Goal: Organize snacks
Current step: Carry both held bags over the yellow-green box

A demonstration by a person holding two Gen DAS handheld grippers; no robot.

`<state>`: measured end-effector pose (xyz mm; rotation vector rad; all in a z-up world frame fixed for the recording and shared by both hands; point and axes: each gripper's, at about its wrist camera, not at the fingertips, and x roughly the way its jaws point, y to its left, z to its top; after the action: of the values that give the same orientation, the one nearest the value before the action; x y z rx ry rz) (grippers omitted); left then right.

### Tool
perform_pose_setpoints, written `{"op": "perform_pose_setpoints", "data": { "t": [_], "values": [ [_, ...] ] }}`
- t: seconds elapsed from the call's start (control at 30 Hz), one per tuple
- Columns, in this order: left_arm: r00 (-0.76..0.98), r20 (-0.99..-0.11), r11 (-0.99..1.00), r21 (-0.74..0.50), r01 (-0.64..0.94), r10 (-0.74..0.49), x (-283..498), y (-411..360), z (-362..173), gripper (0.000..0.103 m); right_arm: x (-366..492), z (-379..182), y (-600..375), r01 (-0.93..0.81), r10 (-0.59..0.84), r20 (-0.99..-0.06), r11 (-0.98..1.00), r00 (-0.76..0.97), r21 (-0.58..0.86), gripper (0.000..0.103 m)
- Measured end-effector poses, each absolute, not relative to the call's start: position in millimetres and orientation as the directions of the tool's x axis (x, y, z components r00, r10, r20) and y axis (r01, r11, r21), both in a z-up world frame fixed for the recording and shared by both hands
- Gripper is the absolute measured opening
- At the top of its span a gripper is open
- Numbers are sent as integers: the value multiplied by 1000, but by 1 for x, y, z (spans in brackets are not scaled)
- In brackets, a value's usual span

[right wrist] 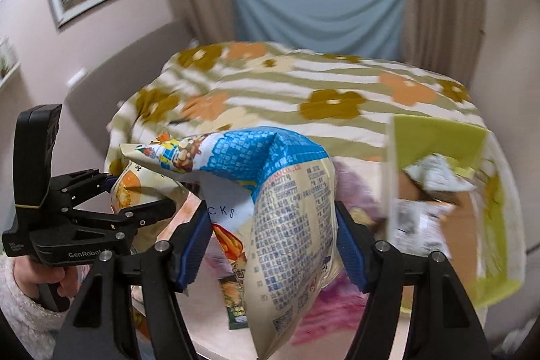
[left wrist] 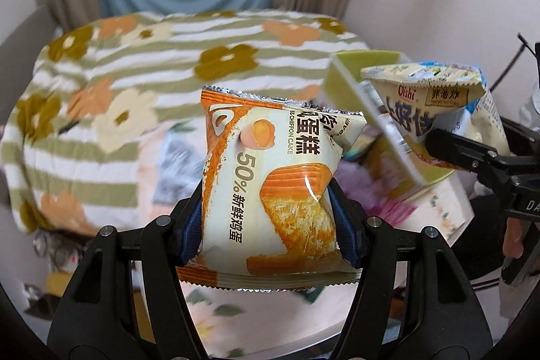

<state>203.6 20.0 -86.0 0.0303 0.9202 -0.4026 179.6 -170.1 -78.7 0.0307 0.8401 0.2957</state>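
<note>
My left gripper point(left wrist: 266, 218) is shut on an orange and cream chiffon cake packet point(left wrist: 270, 177), held upright in the air. My right gripper point(right wrist: 273, 245) is shut on a cream and blue Oishi snack bag point(right wrist: 287, 225), also held up. In the left wrist view the Oishi bag point(left wrist: 432, 103) and the right gripper point(left wrist: 472, 157) are at the right. In the right wrist view the left gripper point(right wrist: 135, 191) with the cake packet point(right wrist: 135, 188) is at the left. A green-lined cardboard box point(right wrist: 438, 144) with packets inside stands to the right.
A bed with a green striped, flowered blanket point(left wrist: 152, 73) lies behind. A table with a pale floral cloth point(left wrist: 236, 309) is below, with a small green packet point(right wrist: 236, 309) on it. Curtains and a blue cloth point(right wrist: 317, 9) hang at the back.
</note>
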Motion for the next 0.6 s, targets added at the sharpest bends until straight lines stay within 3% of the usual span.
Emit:
{"op": "perform_pose_setpoints", "data": {
  "t": [0.27, 0.6],
  "values": [
    [543, -760, 911, -156, 381, -358, 215, -85, -72, 61, 170, -68, -264, -148, 214, -715, 977, 666, 155, 65],
    [476, -797, 903, -194, 382, -372, 239, -222, -109, 61, 175, -85, -377, -70, 172, -738, 983, 652, 167, 65]
  ]
}}
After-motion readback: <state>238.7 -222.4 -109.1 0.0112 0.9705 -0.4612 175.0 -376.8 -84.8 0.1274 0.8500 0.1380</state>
